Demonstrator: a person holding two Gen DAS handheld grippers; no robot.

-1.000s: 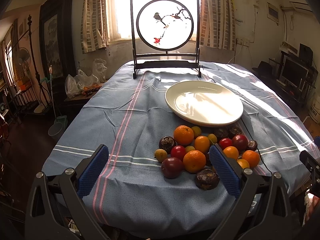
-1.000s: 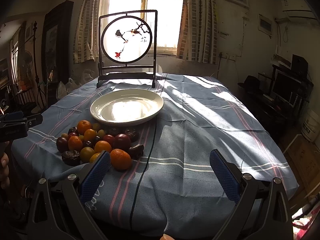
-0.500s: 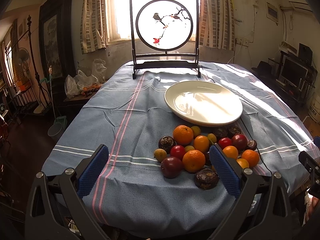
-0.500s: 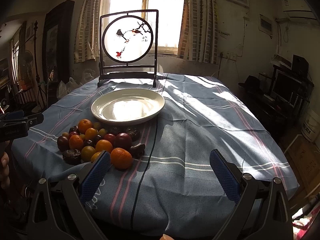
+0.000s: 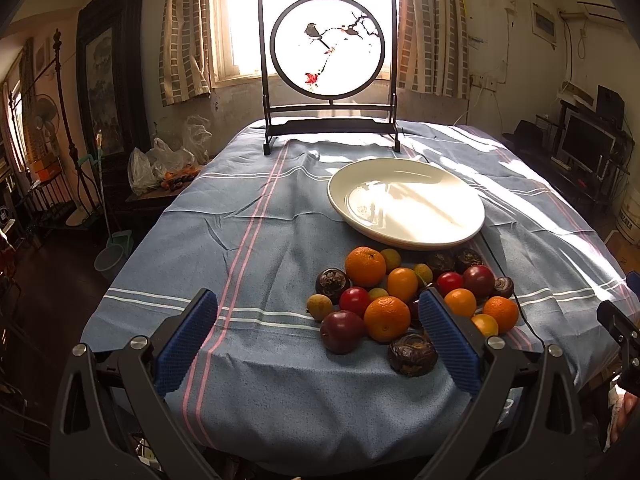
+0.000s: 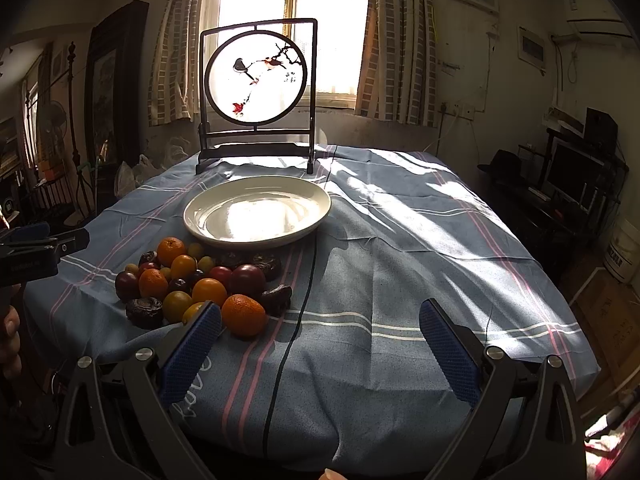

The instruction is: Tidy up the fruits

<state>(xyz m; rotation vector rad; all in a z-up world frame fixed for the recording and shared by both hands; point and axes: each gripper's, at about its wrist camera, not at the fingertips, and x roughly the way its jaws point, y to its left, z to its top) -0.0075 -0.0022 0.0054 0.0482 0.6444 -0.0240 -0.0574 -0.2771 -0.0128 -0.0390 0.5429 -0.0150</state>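
Note:
A heap of fruit [image 5: 404, 300] lies on the blue striped tablecloth: oranges [image 5: 365, 266], red plums [image 5: 342, 331], small yellow fruits and dark wrinkled passion fruits [image 5: 412, 354]. Behind it stands an empty white plate [image 5: 406, 202]. My left gripper [image 5: 318, 336] hovers open at the near table edge, its right pad beside the heap. In the right wrist view the heap [image 6: 200, 280] sits left of centre, the plate [image 6: 258, 212] behind it. My right gripper [image 6: 320, 344] is open with nothing between its pads, its left pad near an orange [image 6: 243, 316].
A framed round bird screen [image 5: 328, 68] stands at the table's far end. A black cable [image 6: 300, 308] runs across the cloth from the plate to the near edge. Shelves and a monitor [image 6: 576, 176] line the right wall; bags and furniture crowd the left.
Both views have shifted very slightly; the right gripper has edged a little toward the table. The fruit and plate have not moved.

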